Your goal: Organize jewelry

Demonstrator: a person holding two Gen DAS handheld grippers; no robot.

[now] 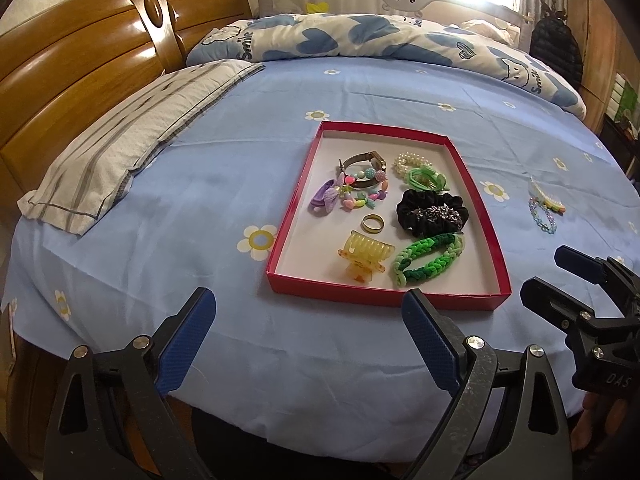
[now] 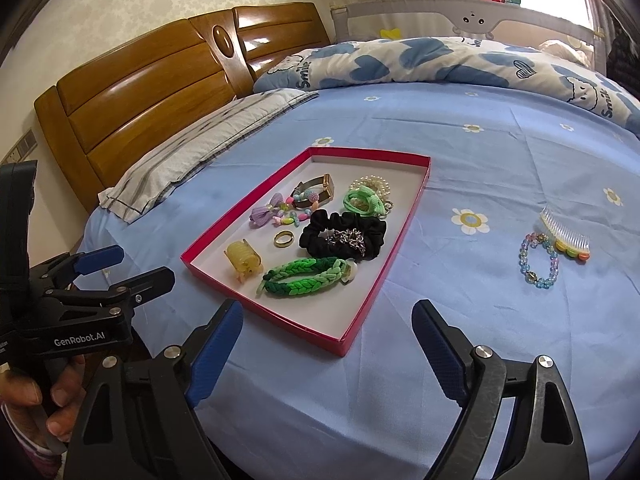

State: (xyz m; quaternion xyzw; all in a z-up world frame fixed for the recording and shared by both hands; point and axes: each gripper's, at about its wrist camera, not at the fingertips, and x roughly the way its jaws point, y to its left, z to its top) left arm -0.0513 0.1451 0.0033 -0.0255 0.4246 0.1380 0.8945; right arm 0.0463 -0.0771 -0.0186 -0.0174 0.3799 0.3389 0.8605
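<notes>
Left gripper (image 2: 132,266) body reads "GenRobot.AI"; quilt (image 1: 360,36) reads "Smile"; both grippers released (right gripper (image 2: 328,332) empty).

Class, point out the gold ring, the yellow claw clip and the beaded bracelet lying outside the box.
gold ring (image 2: 283,237), right wrist view, on its band.
yellow claw clip (image 2: 242,257), right wrist view, its ribbed body.
beaded bracelet (image 2: 525,266), right wrist view, left-side beads.

Left gripper (image 1: 308,312): fingers spread wide, nothing between them, angled downward. Right gripper (image 2: 326,324): fingers spread wide, empty, angled downward, just right of the left one. A hand (image 2: 38,400) grips the left gripper's handle.
</notes>
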